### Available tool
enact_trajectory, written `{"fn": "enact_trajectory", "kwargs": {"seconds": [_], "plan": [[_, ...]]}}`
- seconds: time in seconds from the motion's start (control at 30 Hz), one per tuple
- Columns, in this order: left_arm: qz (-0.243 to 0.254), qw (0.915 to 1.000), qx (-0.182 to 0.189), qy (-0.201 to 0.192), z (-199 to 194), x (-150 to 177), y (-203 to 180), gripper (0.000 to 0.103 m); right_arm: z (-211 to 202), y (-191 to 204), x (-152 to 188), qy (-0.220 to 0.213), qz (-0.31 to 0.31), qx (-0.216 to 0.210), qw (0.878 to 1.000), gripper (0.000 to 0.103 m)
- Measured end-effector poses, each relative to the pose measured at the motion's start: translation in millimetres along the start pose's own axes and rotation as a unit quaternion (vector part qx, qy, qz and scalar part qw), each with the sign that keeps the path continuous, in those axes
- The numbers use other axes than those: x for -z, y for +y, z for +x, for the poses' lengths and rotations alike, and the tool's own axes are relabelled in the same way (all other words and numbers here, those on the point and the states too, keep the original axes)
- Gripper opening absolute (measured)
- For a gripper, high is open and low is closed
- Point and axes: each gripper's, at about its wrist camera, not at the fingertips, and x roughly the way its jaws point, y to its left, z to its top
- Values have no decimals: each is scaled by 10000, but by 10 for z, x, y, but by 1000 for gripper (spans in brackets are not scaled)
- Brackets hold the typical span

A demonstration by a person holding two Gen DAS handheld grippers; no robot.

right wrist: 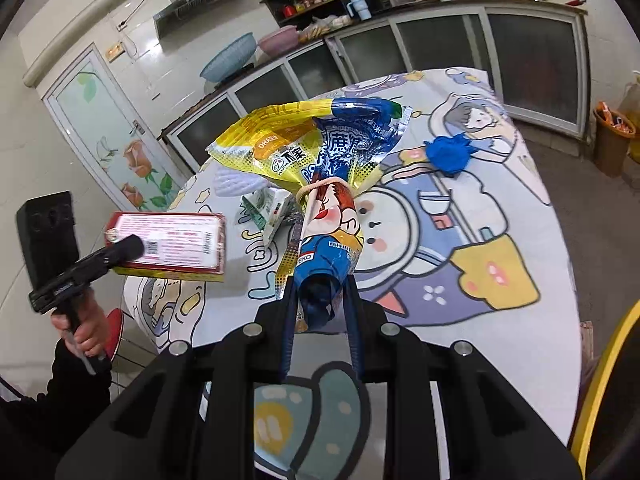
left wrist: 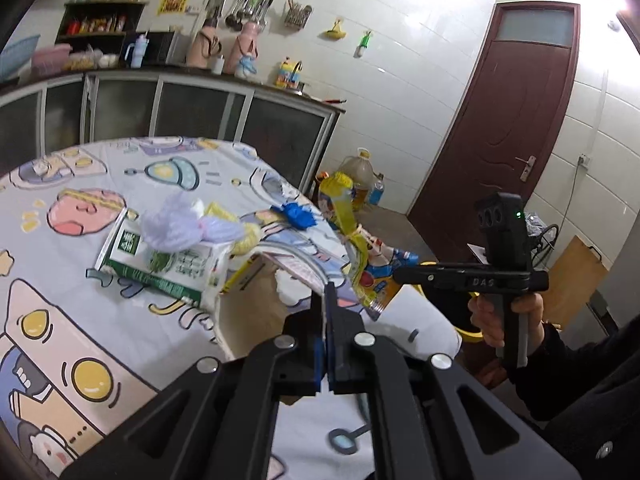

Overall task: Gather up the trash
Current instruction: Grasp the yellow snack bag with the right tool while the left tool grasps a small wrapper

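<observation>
My left gripper is shut on the flap of an open red-and-white cardboard box, held above the table; the box also shows in the right wrist view. My right gripper is shut on a yellow-and-blue snack bag tied with a rubber band, held above the table edge; the bag also shows in the left wrist view. A green-and-white carton, a crumpled pale plastic bag and a crumpled blue wrapper lie on the table.
The round table has a cartoon-print cloth. Kitchen cabinets line the far wall. Oil bottles stand on the floor near a brown door. A bin stands by the cabinets. A yellow rim shows at lower right.
</observation>
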Motion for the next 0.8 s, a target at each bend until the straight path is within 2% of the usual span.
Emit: {"fn": "enact_trajectory", "kwargs": {"seconds": [0.27, 0.47, 0.67, 0.8], "plan": [[30, 9997, -164, -186, 123, -88, -464, 1, -349, -245, 81, -274, 271, 208, 9990, 22], [31, 9978, -579, -316, 313, -198, -789, 1, -618, -512, 166, -486, 508, 457, 9965, 22], [280, 9974, -553, -375, 543, -336, -1186, 1, -883, -835, 284, -669, 796, 702, 9921, 22], [524, 9975, -355, -309, 746, -422, -1506, 1, -1084, -1056, 359, -830, 997, 887, 9876, 22]]}}
